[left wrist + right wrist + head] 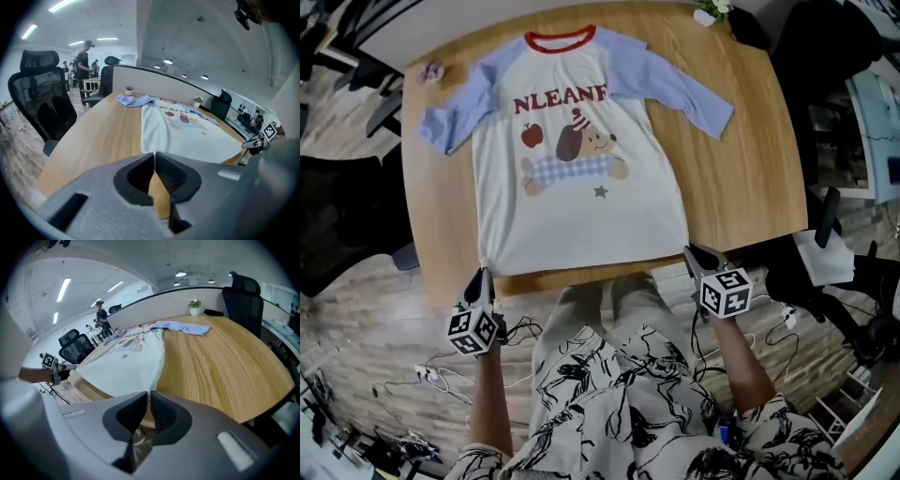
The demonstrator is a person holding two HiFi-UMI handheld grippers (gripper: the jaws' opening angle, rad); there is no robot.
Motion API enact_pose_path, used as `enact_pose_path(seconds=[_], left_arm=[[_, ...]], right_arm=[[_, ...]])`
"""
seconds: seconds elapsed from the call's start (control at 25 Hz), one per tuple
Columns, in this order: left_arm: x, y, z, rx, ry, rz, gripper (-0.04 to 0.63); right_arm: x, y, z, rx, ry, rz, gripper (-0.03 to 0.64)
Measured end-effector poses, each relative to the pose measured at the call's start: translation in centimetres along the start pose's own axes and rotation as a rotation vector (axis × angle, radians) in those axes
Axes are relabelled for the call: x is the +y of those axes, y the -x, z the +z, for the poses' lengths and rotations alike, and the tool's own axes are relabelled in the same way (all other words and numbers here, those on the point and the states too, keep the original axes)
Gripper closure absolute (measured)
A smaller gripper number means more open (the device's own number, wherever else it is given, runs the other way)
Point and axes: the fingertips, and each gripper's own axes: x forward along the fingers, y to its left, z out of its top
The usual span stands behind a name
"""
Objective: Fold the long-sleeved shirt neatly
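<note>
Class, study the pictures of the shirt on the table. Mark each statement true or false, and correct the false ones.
1. The shirt lies spread flat, print side up, on the wooden table. True.
2. Both sleeves are already folded across the chest. False: they lie spread outward on either side.
3. The collar is red. True.
4. The left gripper is up at the collar. False: it is at the hem's left corner, at the near table edge.
5. The right gripper has its jaws wide open. False: they are closed, at the hem's right corner.
6. A small potted plant stands at the table's far edge. True.
</note>
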Motion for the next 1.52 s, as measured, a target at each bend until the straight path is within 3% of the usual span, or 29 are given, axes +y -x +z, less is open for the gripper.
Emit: enact_pose_path(seconds=[0.2,0.4,0.56,0.76,0.88,1.0,1.12,1.28,1.4,1.52], left_arm=[[1.4,-1.0,-1.3,0.024,0.042,-0.055,0.571],[2.5,-1.4,-3.5,0.050,0.132,-0.059,0.566],[3.6,-0.9,-4.4,0.063,0.169,0.017,0.522],[6.0,0.3,-5.4,0.079,0.257,0.084,0.556],[7.4,1.1,-4.5,0.064,0.233,0.133,0.462],[6.2,1.5,-0.3,-0.011,0.060,0.104,0.416],[0.9,1.3,5.9,-0.090,-0.174,-0.027,0.354],[-10.6,-0.1,14.9,-0.203,-0.465,-0.230,0.290],[-19.9,-0.7,20.0,-0.285,-0.609,-0.358,0.272],[-28.7,-2.0,23.4,-0.315,-0.759,-0.452,0.262]], right_arm=[[-0.2,-1.4,-1.4,0.005,-0.038,-0.083,0.581],[-0.1,-2.0,-2.3,0.032,-0.030,-0.149,0.580],[-0.2,-2.1,-2.8,0.047,-0.028,-0.201,0.577],[-0.3,-2.3,-3.4,0.087,-0.017,-0.259,0.550],[-0.4,-1.9,-3.8,0.114,-0.032,-0.268,0.498],[-0.5,-0.8,-3.0,0.088,-0.070,-0.265,0.443],[-1.0,1.3,0.1,-0.006,-0.106,-0.259,0.394],[-3.7,4.0,7.1,-0.166,-0.092,-0.282,0.359],[-6.3,5.0,12.7,-0.280,-0.074,-0.279,0.354],[-9.2,4.8,16.5,-0.355,-0.110,-0.260,0.354]])
